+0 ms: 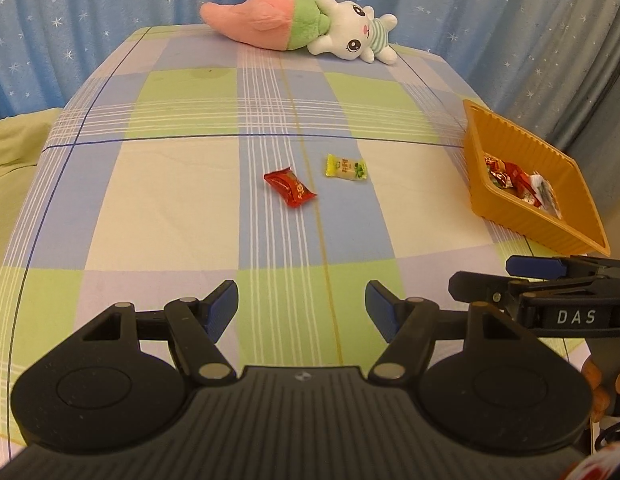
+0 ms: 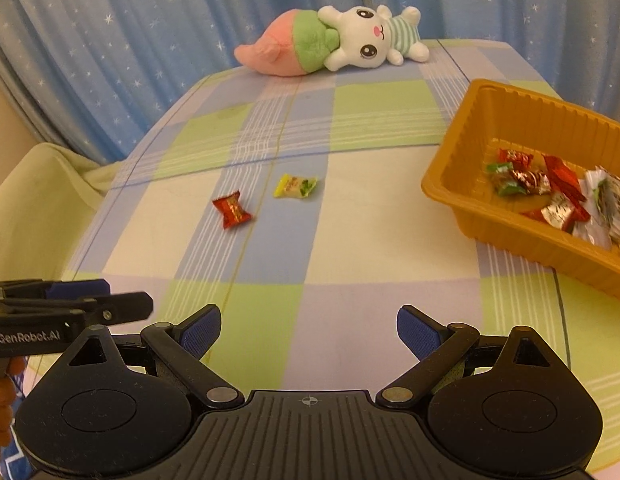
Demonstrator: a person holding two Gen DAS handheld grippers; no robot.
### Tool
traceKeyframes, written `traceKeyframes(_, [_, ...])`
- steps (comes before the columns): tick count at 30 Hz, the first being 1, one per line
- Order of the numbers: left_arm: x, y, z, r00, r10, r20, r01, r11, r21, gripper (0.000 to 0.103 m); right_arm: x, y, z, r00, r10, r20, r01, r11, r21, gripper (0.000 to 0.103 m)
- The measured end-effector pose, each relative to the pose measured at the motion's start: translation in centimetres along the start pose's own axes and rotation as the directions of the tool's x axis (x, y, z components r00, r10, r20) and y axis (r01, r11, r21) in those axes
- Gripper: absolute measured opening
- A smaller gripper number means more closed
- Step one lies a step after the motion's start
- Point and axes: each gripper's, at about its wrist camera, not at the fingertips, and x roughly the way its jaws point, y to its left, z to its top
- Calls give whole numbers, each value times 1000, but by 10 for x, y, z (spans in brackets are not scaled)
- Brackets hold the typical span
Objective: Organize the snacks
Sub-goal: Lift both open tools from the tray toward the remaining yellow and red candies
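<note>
A red candy point(image 1: 290, 187) and a yellow-green candy point(image 1: 346, 167) lie loose on the checked cloth, near its middle. They also show in the right wrist view, the red candy point(image 2: 231, 209) and the yellow-green candy point(image 2: 295, 186). An orange tray point(image 1: 482, 184) at the right holds several wrapped snacks point(image 2: 550, 192); its wall point(image 2: 450, 172) faces me in the right wrist view. My left gripper point(image 1: 302, 304) is open and empty, low over the near cloth. My right gripper point(image 2: 309, 330) is open and empty, beside it to the right.
A plush rabbit with a pink carrot point(image 1: 294, 24) lies at the far edge of the table point(image 1: 170, 200). Blue star-print curtains point(image 1: 90, 20) hang behind. A pale green cloth point(image 2: 38, 200) lies left of the table.
</note>
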Motion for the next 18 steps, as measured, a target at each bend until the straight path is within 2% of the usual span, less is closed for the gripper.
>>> traceKeyframes(11, [36,1,27,999,35,15,-35,999,9,64,22,3,35,996,10,91,-5,999,-51,93])
traceKeyframes(12, [40,1,30,999,37,15,-37,999,8,64,25,3,38,995,13,94,-8,998,-58,92])
traceKeyframes(13, [44,1,32,999,36,16,-36,999,7,61,29,3,41,995,18,95,-12,998,-65,85])
traceKeyframes(15, [52,1,37,999,34,12,-34,999,4,59,36,2,47,996,32,87,-26,997,-71,77])
traceKeyframes(18, [64,0,44,1000,31,6,-31,1000,2,55,46,0,55,996,37,86,-30,997,-76,71])
